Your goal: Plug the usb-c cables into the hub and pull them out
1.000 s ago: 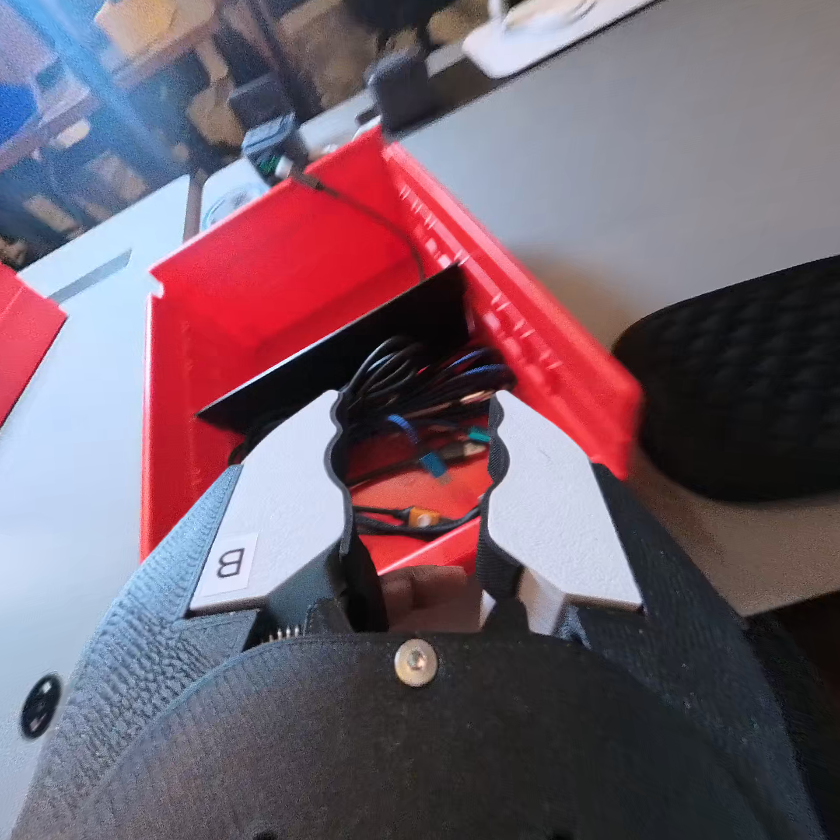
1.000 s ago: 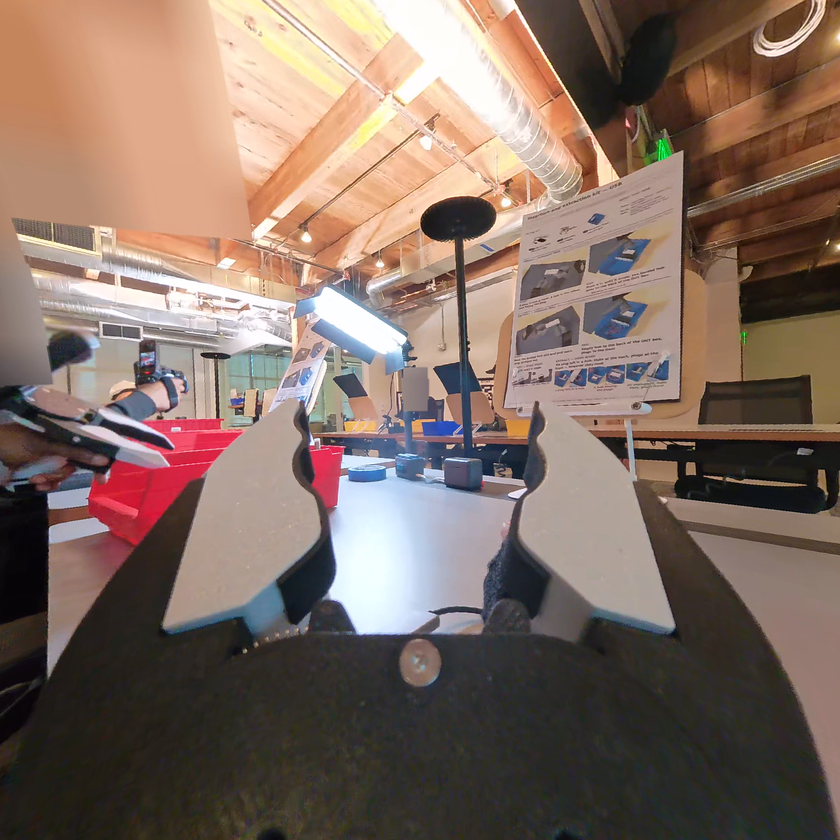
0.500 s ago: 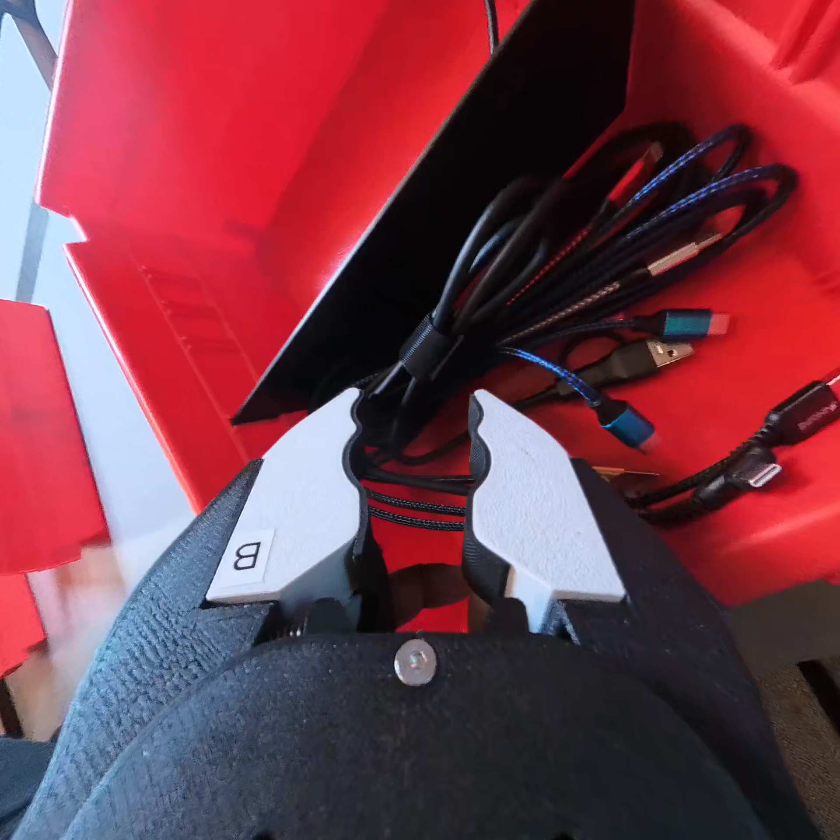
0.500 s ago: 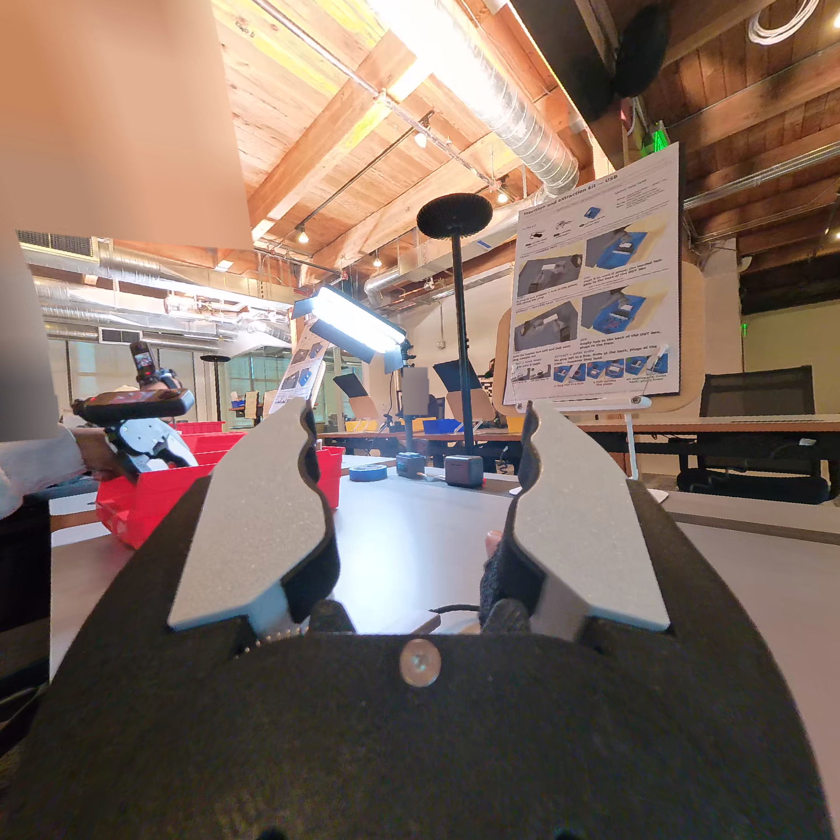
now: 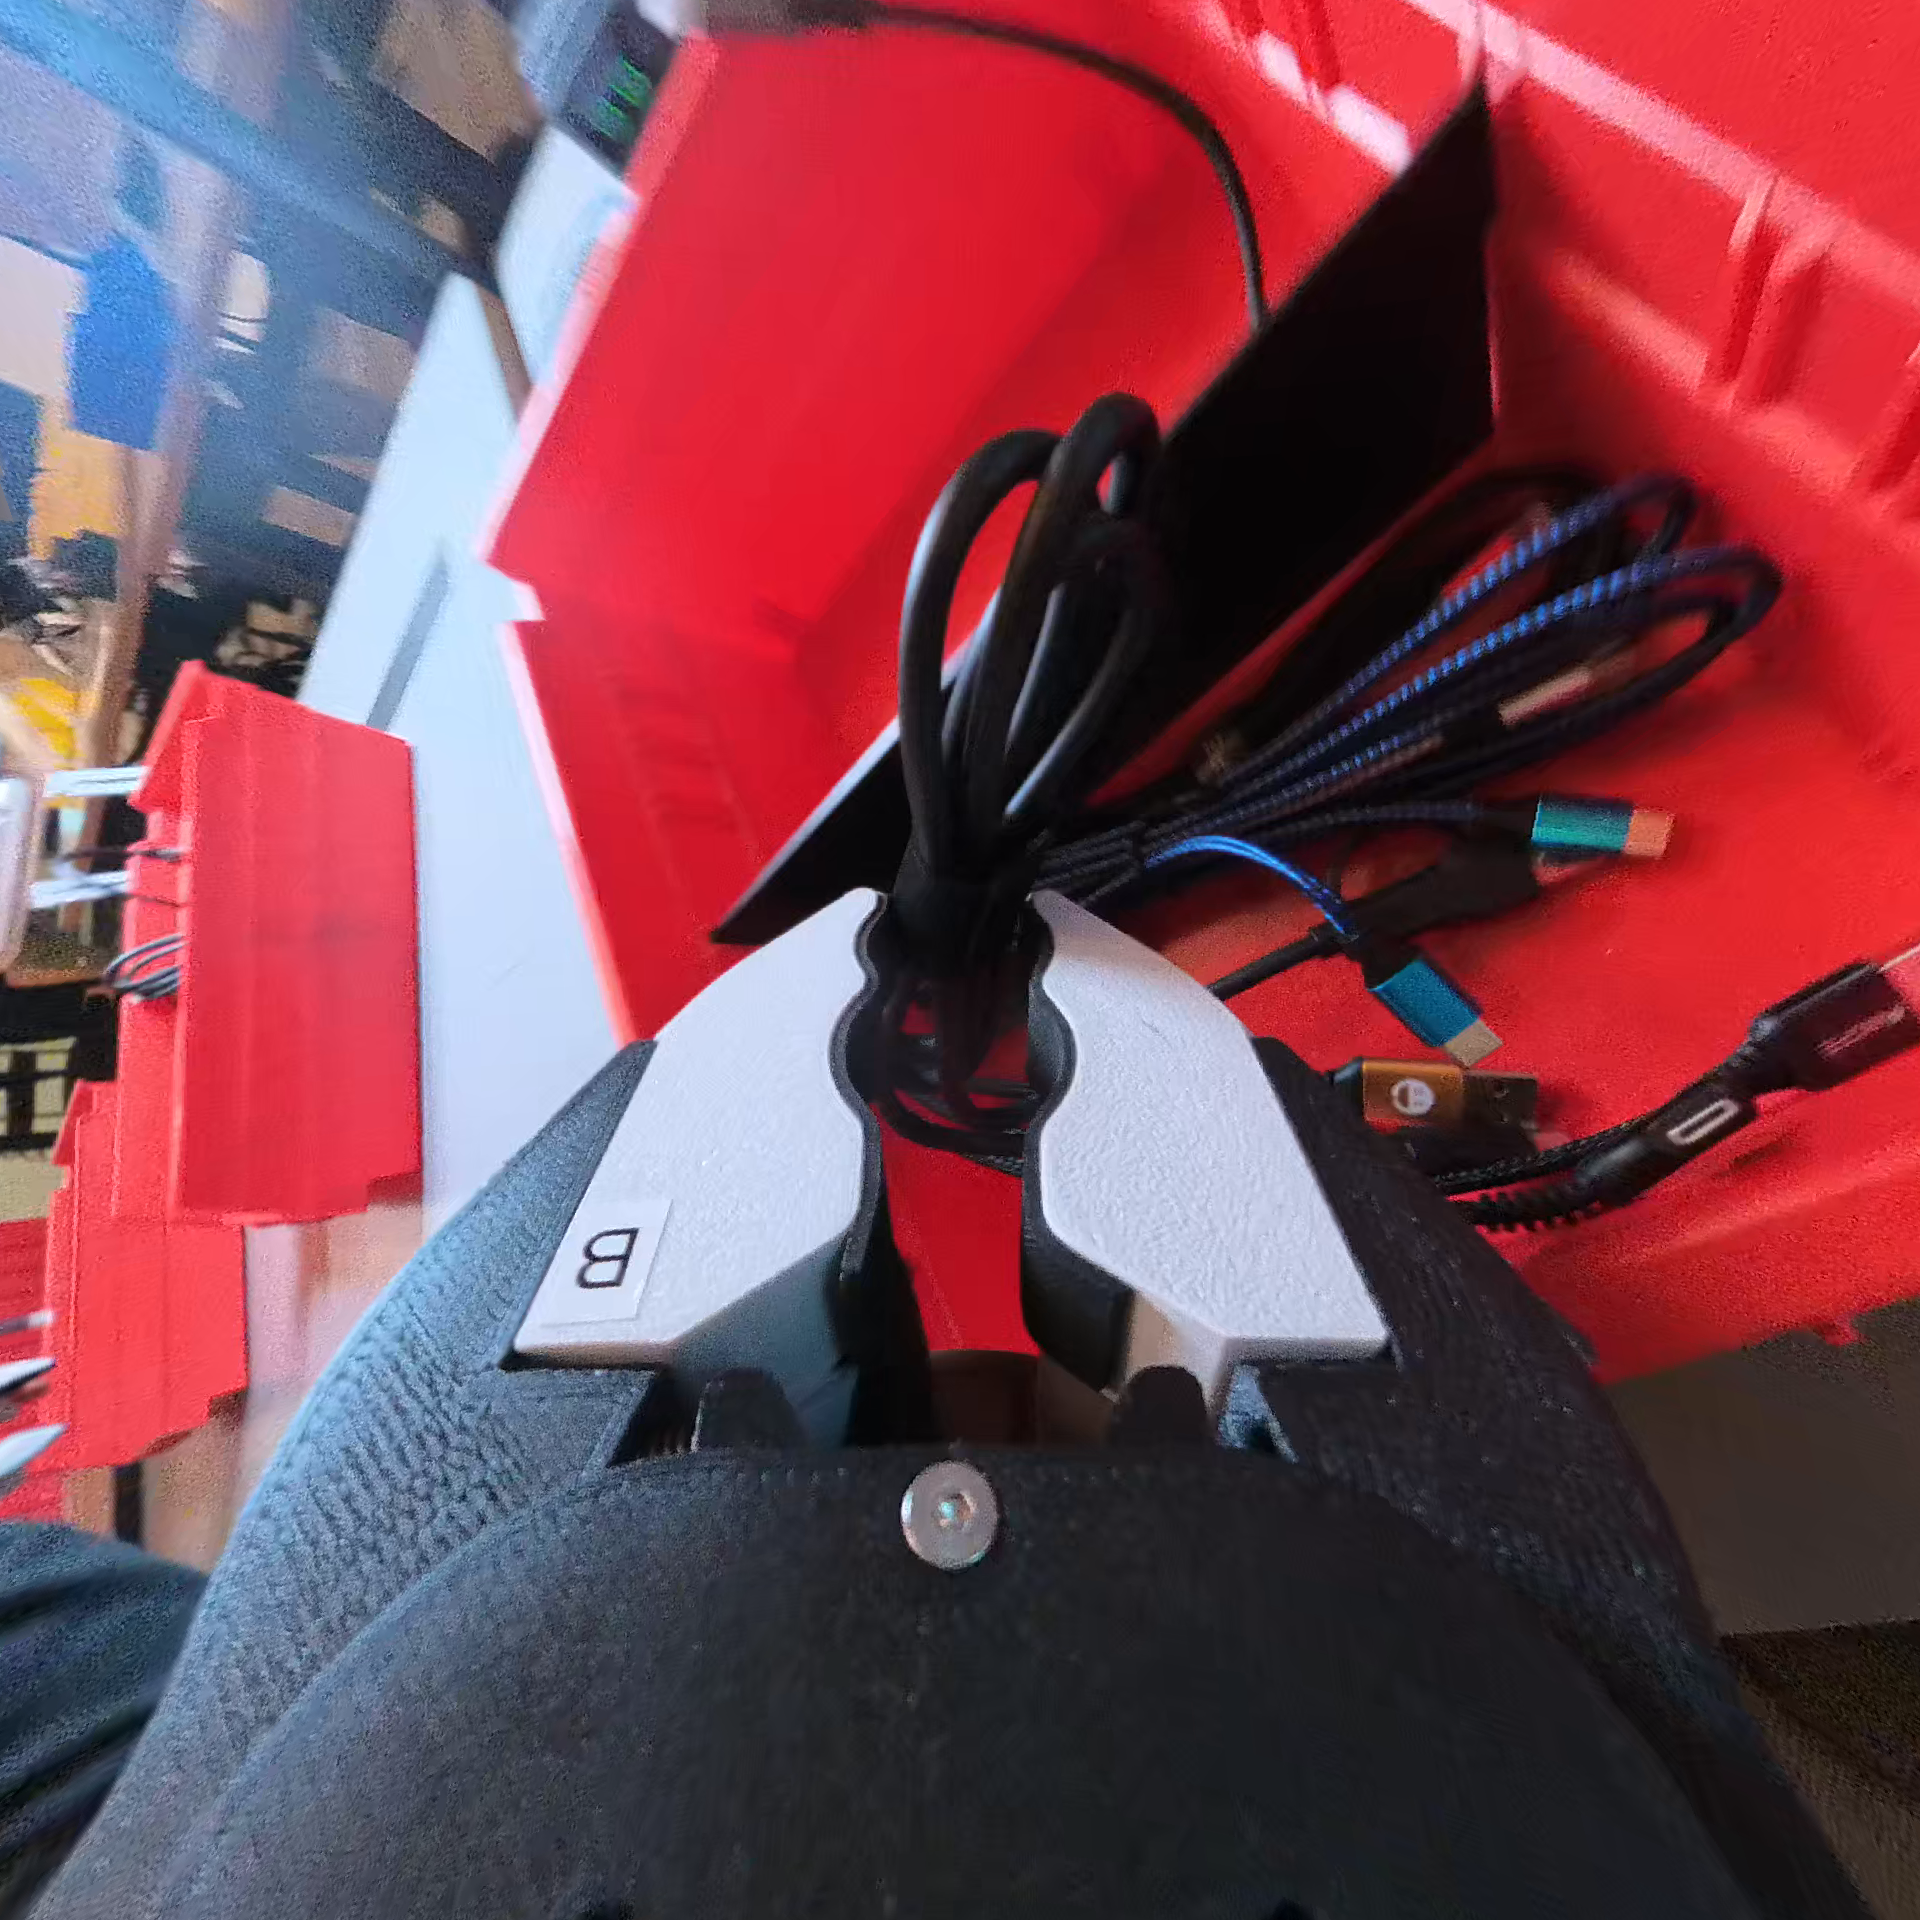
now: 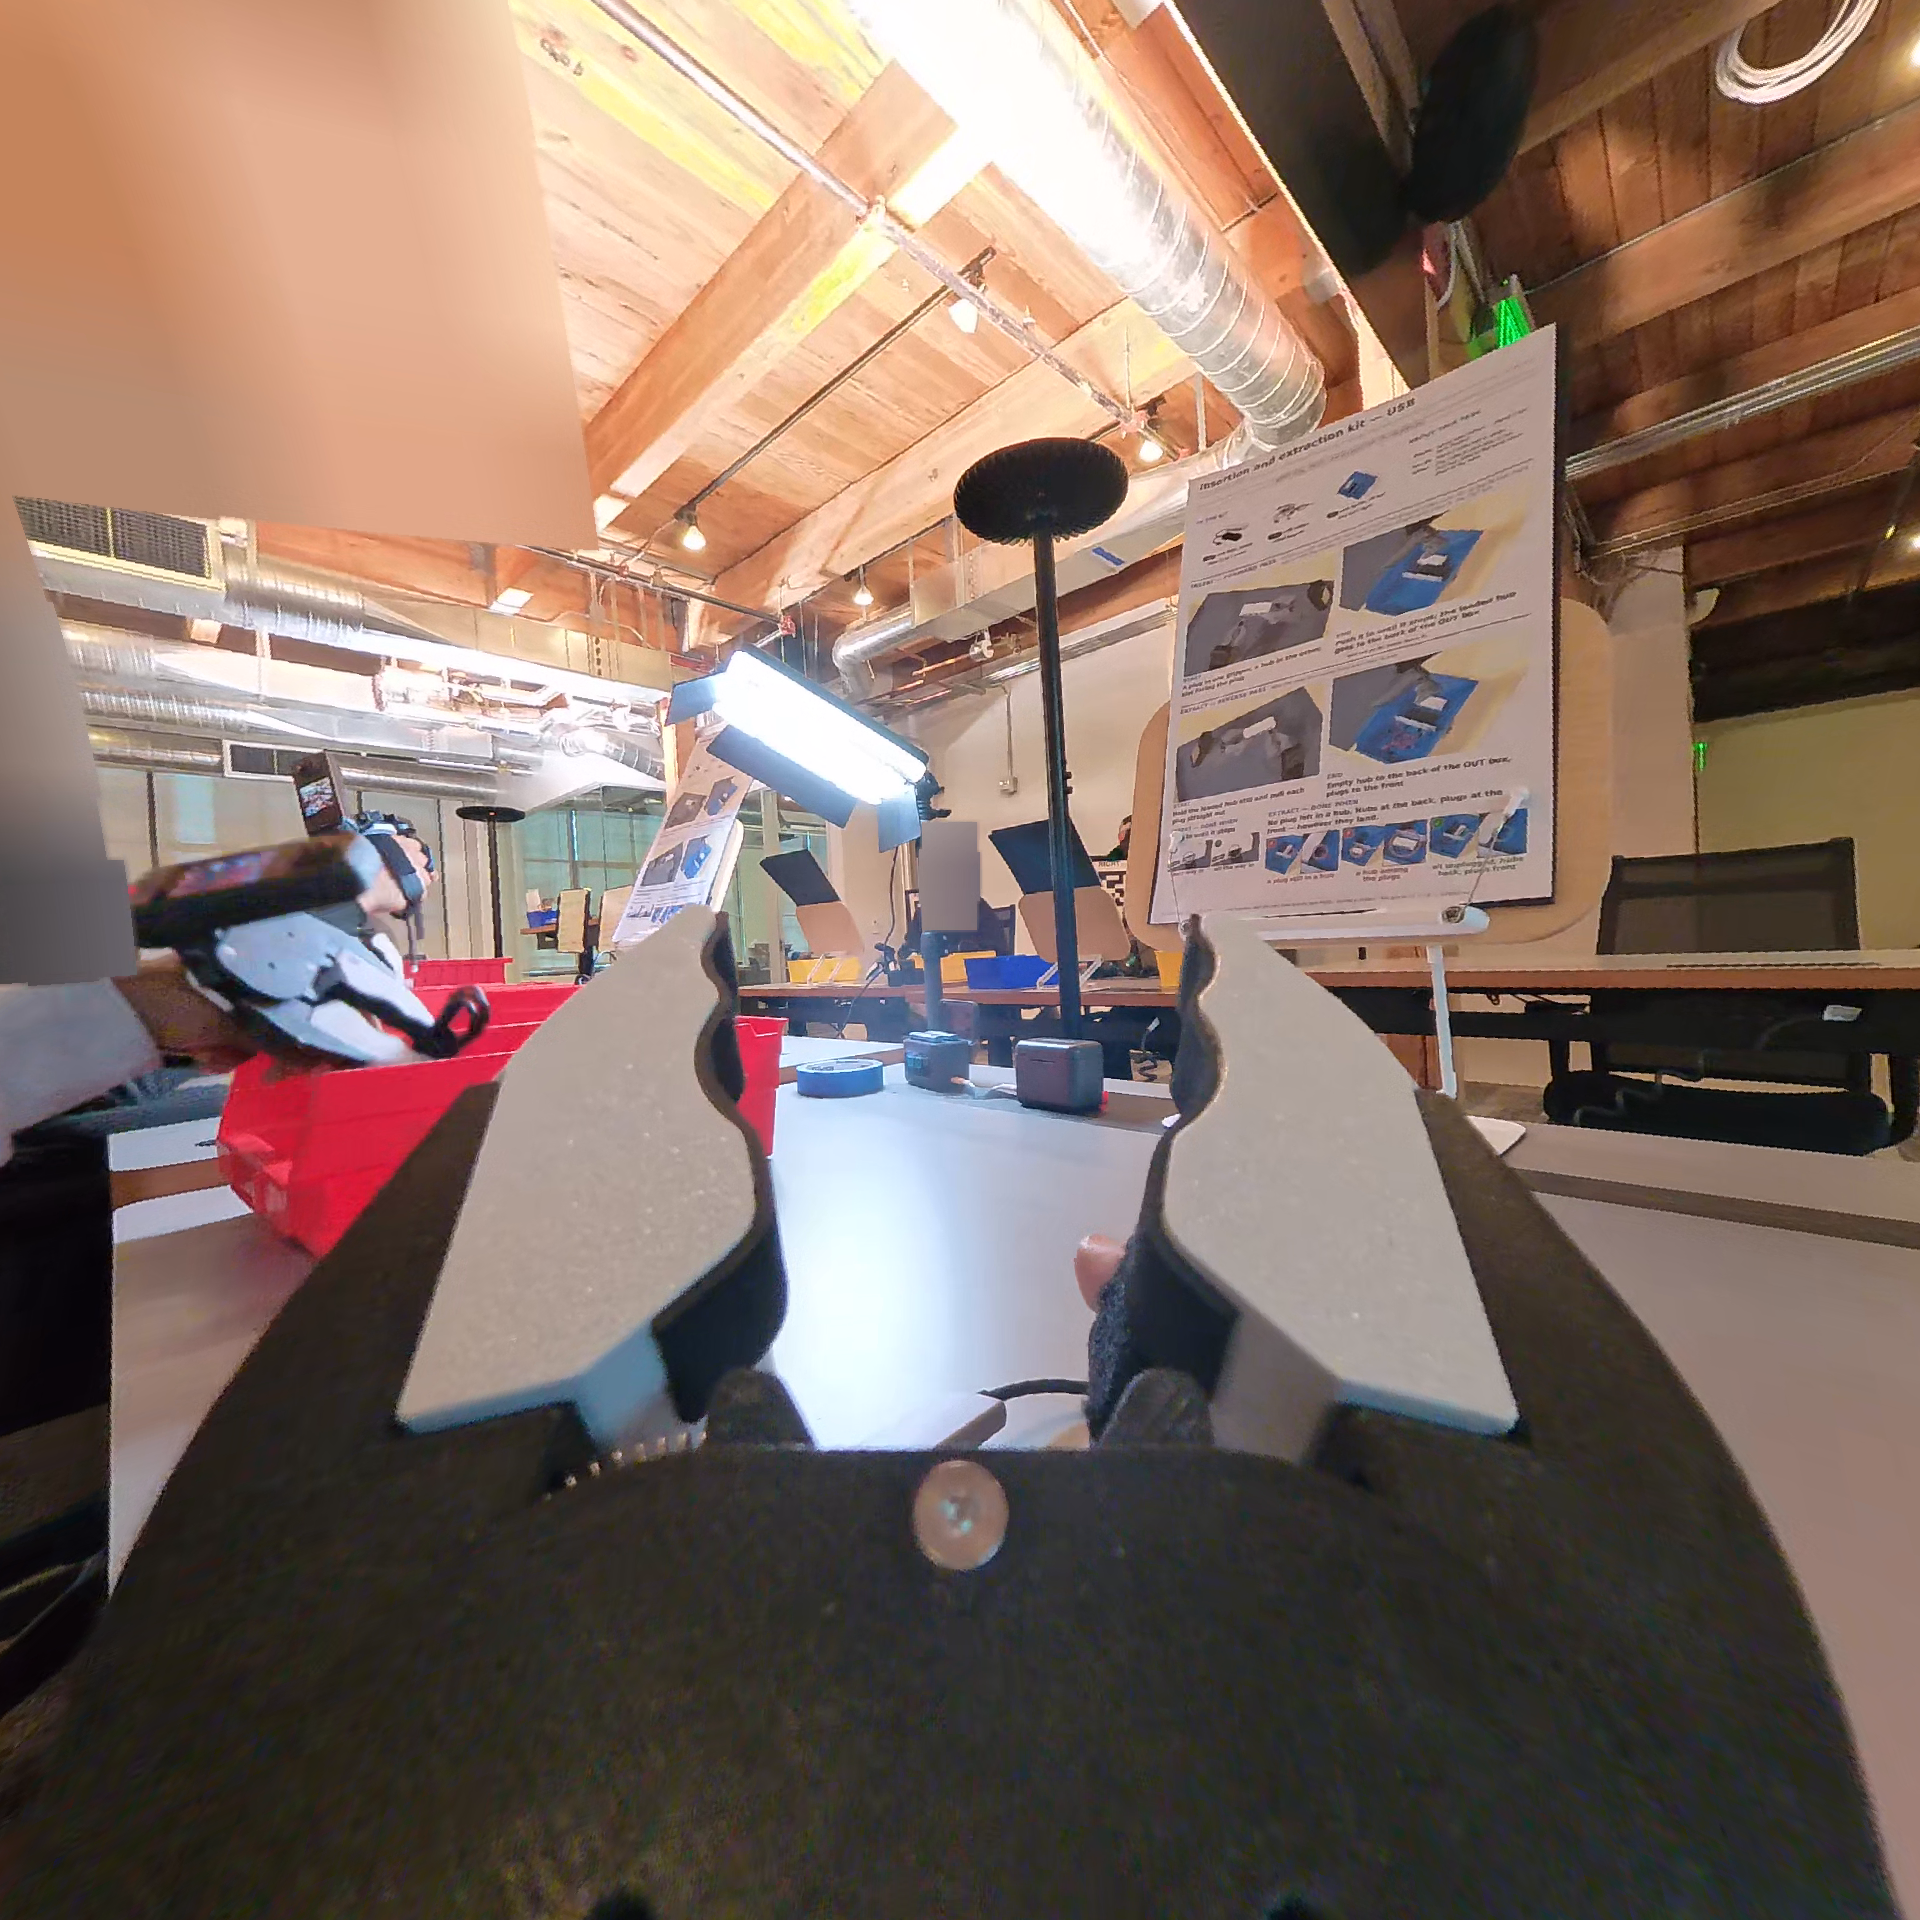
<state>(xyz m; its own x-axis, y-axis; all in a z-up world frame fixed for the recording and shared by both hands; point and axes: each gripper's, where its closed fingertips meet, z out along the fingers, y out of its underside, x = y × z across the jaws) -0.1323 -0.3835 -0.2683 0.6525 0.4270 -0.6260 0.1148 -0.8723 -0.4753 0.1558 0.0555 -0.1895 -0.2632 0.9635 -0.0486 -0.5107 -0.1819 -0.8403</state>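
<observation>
Left wrist view: left gripper [image 5: 956,935] pinches the coiled black cable [image 5: 1023,623] at its fingertips, above the red bin [image 5: 831,312]. Right gripper [image 6: 951,987] is spread, level over the table [image 6: 935,1247].

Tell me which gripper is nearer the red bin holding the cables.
Left. The left gripper reaches into the red bin, shut on the coiled black cable. The right gripper hangs open over the table, apart from the bin.

Glossy red plastic bin [image 5: 831,343]; braided cloth-sheathed cables [image 5: 1455,717]; smooth rubbery black cable bundle [image 5: 997,665]; matt grainy tool [image 5: 956,935].
</observation>
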